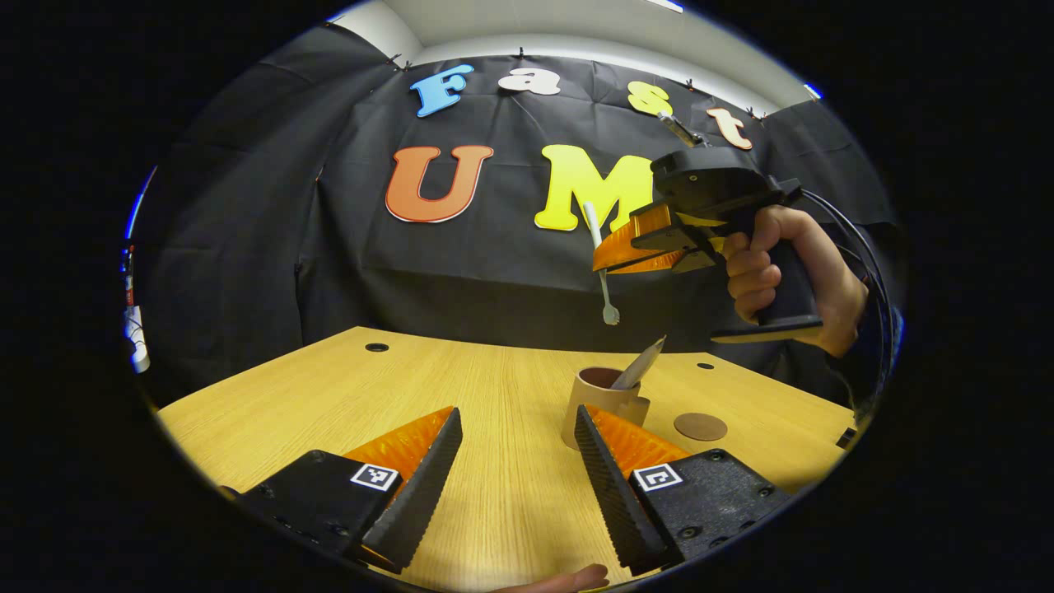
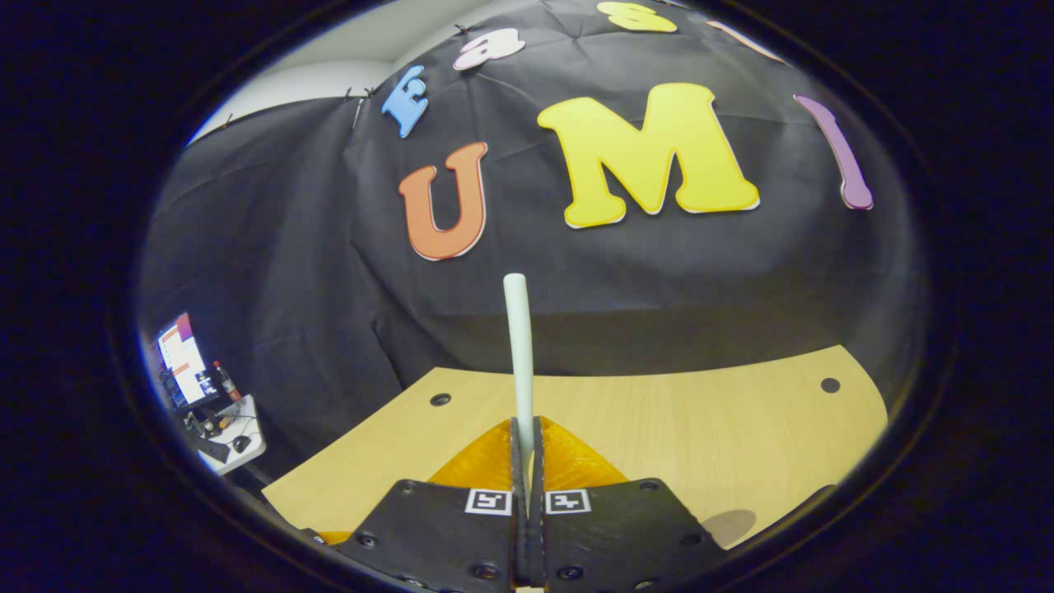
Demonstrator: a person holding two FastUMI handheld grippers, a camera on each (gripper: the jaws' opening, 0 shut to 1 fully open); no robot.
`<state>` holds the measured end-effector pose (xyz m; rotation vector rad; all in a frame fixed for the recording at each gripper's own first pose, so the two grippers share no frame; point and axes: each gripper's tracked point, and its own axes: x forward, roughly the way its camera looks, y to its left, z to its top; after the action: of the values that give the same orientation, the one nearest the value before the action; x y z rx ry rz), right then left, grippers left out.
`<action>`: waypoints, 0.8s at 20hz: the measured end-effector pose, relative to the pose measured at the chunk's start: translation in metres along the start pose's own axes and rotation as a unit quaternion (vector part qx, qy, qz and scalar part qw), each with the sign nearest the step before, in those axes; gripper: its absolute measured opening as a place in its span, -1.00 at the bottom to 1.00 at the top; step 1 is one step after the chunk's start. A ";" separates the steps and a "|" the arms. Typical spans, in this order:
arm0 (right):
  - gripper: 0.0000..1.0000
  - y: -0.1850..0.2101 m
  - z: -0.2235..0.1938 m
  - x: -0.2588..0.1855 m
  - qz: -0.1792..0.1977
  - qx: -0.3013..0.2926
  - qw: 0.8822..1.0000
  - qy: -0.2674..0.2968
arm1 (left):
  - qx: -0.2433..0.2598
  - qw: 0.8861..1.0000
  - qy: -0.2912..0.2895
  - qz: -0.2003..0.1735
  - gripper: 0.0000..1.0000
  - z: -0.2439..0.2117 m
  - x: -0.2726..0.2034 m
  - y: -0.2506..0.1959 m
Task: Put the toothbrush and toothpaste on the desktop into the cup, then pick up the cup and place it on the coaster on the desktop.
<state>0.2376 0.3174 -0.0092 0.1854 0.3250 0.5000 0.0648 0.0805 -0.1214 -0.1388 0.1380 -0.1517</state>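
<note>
The toothpaste [image 1: 641, 365] already leans in the cup [image 1: 599, 402], so the step in hand is getting the toothbrush [image 1: 602, 262] in beside it. The right tongs [image 1: 611, 257] are closed on the brush, both fingers pressing its handle; in the left gripper view it hangs bristle-end down, above the cup and well clear of the rim. The left tongs [image 1: 517, 461] hover wide apart and empty, low over the surface [image 1: 329, 395], with the cup just beyond their right finger. The coaster [image 1: 701, 426] lies bare near the cup. Next, I judge, the right tongs must bring the brush over the cup's mouth, lower it beside the tube, then let go.
</note>
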 end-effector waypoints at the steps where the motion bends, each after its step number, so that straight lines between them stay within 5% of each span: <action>1: -0.99 -0.001 -0.006 -0.002 -0.002 -0.011 1.000 -0.019 | -0.003 1.000 0.002 -0.002 0.76 -0.001 0.000 -0.003; 7: -0.99 -0.004 -0.040 0.013 -0.009 -0.036 0.996 -0.075 | -0.007 1.000 0.010 -0.002 0.77 -0.005 -0.002 -0.006; 16: -0.93 -0.014 -0.062 0.020 -0.005 -0.004 0.997 -0.083 | -0.014 1.000 0.019 -0.004 0.77 -0.012 0.001 -0.004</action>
<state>0.2386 0.3207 -0.0762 0.2164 0.1615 0.4719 0.0631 0.0746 -0.1322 -0.1646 0.1783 -0.1602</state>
